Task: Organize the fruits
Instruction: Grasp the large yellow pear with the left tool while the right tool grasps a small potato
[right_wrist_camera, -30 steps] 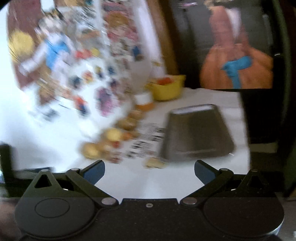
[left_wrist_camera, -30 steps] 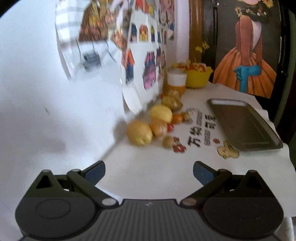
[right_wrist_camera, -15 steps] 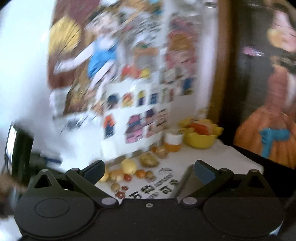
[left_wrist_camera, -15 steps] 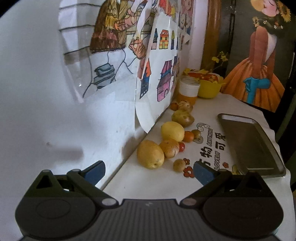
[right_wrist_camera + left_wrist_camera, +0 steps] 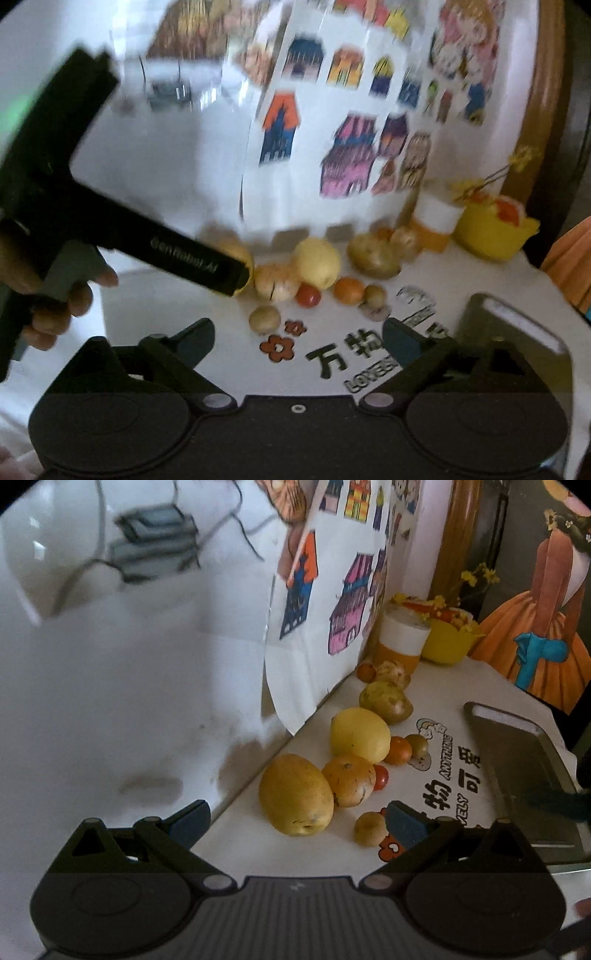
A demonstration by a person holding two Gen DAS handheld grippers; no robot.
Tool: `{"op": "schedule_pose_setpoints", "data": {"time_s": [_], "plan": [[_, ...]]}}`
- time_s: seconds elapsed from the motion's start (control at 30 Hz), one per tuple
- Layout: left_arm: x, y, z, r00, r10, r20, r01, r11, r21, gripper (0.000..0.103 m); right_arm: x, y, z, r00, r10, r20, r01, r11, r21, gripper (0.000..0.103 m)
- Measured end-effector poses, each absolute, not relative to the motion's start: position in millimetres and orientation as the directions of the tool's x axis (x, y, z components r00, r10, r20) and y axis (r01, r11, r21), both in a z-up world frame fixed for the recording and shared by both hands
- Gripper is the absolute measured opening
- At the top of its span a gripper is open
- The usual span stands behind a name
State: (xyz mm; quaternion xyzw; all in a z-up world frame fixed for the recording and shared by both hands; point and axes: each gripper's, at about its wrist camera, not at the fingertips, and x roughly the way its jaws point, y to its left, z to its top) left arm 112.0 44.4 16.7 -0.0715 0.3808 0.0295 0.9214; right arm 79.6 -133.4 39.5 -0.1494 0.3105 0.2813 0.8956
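Here the fruits sit in a loose row along the wall on the white surface [image 5: 236,849], with the empty metal tray [image 5: 524,775] off to their right. The left tongs [image 5: 297,818] are spread wide and grasp nothing; the nearest big yellow fruit [image 5: 295,799] lies just ahead between the blue pads, long axis running slantwise away toward the wall. The right tongs [image 5: 298,339] are likewise released and empty, farther back. The left hand [image 5: 55,295] looks nearer, so it likely makes the first pick.
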Motion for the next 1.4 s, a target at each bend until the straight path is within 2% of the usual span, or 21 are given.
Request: {"op": "schedule_pose_setpoints", "data": {"time_s": [0.07, 0.4, 0.5, 0.63, 0.77, 0.87, 1.4], "plan": [[115.9, 44.5, 13.4, 0.707, -0.008, -0.708, -0.106, 0.987, -0.117, 0.102, 90.2, -130.5, 32.1, 0.615, 0.422, -0.666, -0.603, 0.796, -0.051, 0.083], [129.7, 51.2, -0.9, 0.686, -0.043, -0.726, -0.134, 0.974, -0.184, 0.09, 115.5, -114.9, 10.1, 0.558, 0.459, -0.691, -0.637, 0.771, -0.003, 0.072], [130.2, 48.9, -3.7, 0.682, -0.042, -0.731, -0.136, 0.974, -0.183, 0.088, 119.5, -112.0, 4.5, 0.543, 0.464, -0.7, -0.637, 0.771, 0.016, 0.064], [132.2, 46.0, -5.4, 0.675, -0.044, -0.736, -0.137, 0.973, -0.184, 0.08, 124.7, -108.9, -1.9, 0.534, 0.468, -0.704, -0.636, 0.771, 0.031, 0.053], [132.2, 49.5, -5.8, 0.675, -0.054, -0.736, -0.15, 0.967, -0.208, 0.064, 130.9, -105.7, -3.9, 0.528, 0.477, -0.703, -0.628, 0.776, 0.056, 0.043], [132.6, 54.3, -7.2, 0.673, -0.063, -0.737, -0.165, 0.958, -0.232, 0.061, 134.5, -103.5, -5.9, 0.518, 0.482, -0.707, -0.623, 0.779, 0.075, 0.038], [140.6, 56.5, -12.0, 0.676, -0.048, -0.736, -0.207, 0.945, -0.252, 0.058, 137.3, -105.2, -6.4, 0.528, 0.492, -0.693, -0.598, 0.794, 0.108, 0.031]]}}
